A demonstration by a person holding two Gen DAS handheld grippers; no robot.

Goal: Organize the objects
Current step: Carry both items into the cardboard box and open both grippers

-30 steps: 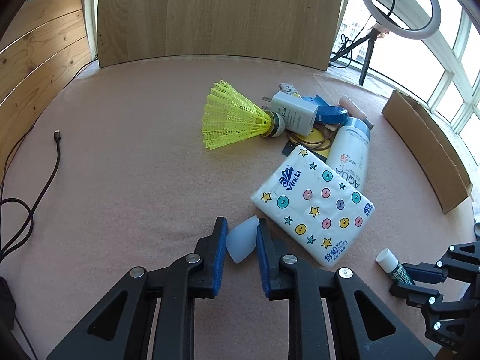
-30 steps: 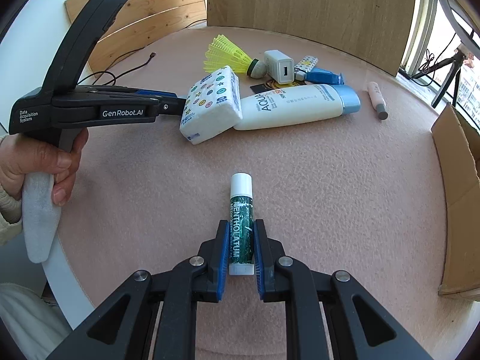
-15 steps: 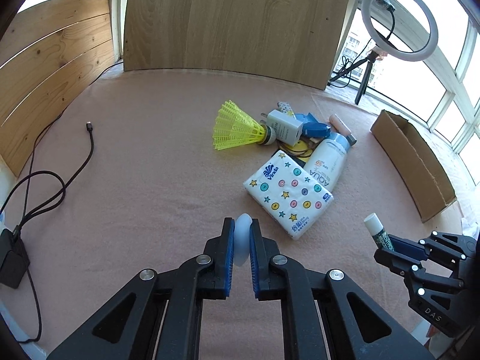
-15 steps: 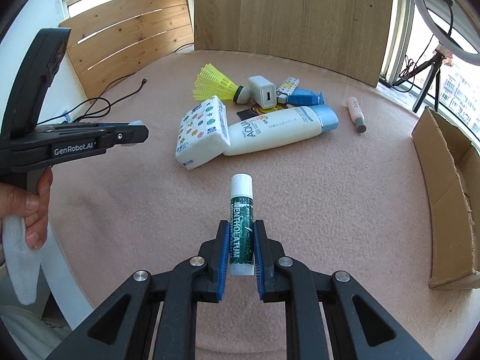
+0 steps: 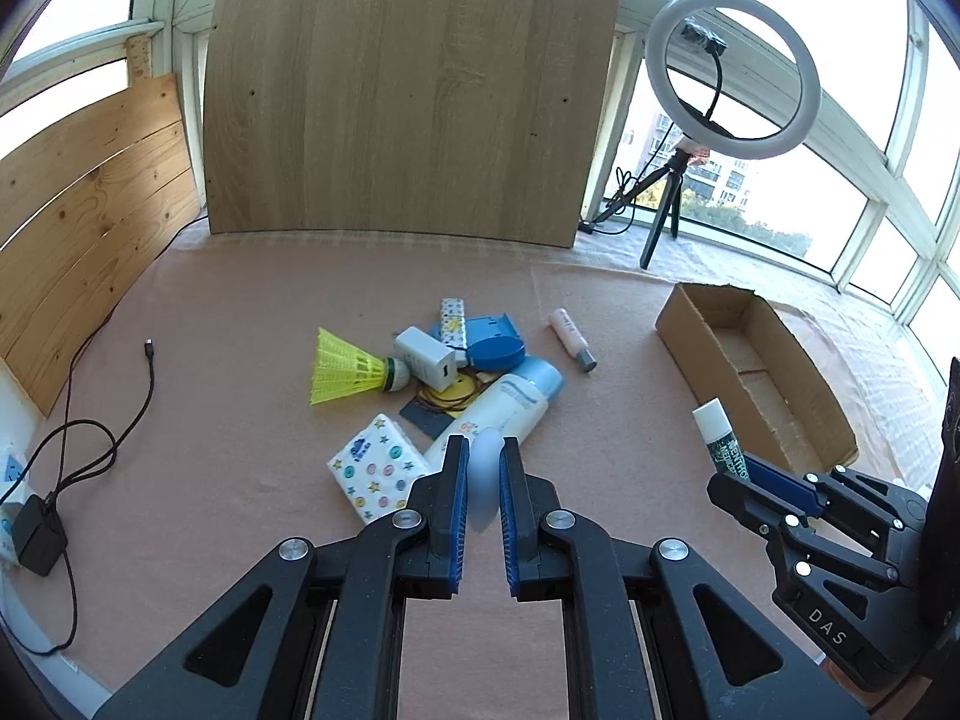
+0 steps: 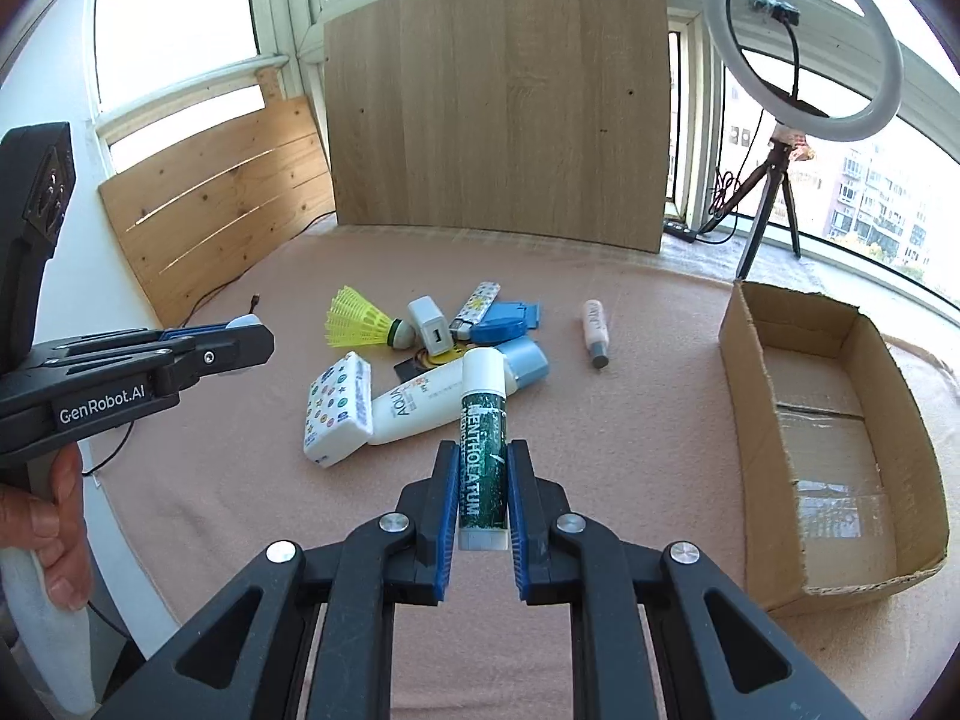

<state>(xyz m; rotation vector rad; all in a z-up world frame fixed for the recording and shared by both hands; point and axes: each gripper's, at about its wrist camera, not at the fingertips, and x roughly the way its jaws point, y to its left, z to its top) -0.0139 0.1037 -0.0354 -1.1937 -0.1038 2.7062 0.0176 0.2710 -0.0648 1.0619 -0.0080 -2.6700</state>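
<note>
Right wrist view: table (image 6: 630,420), pink cloth over it, curved near edge at left. Bare cloth lies between the pile and the box (image 6: 840,438), and between the pile and the near edge. Wood panel (image 6: 498,102) stands along the far edge; slatted board (image 6: 216,198) along the far-left edge. Ring light (image 6: 804,42) on a tripod at the far-right corner.

Box is open-topped cardboard, lying along the right edge, long side running front to back; inside looks bare save tape on the floor.

Pile sits mid-table, well apart from the box. Lotion tube (image 6: 444,396) lies on its side, touching the tissue pack (image 6: 336,408) at the pile's near-left. Behind them: shuttlecock (image 6: 360,324), charger (image 6: 429,324), blue case (image 6: 504,324), lighter (image 6: 477,306). Pink tube (image 6: 595,330) lies alone on the cloth, right of the pile.

Right gripper (image 6: 483,468) held above the cloth, jaws pinching the lip balm (image 6: 483,420) by its green body, white cap forward.

Left wrist view: left gripper (image 5: 483,480) above the near side of the pile, jaws pinching a pale blob (image 5: 485,468), blurred, kind not clear. Cable (image 5: 108,414) loops along the left edge to an adapter (image 5: 39,540).
</note>
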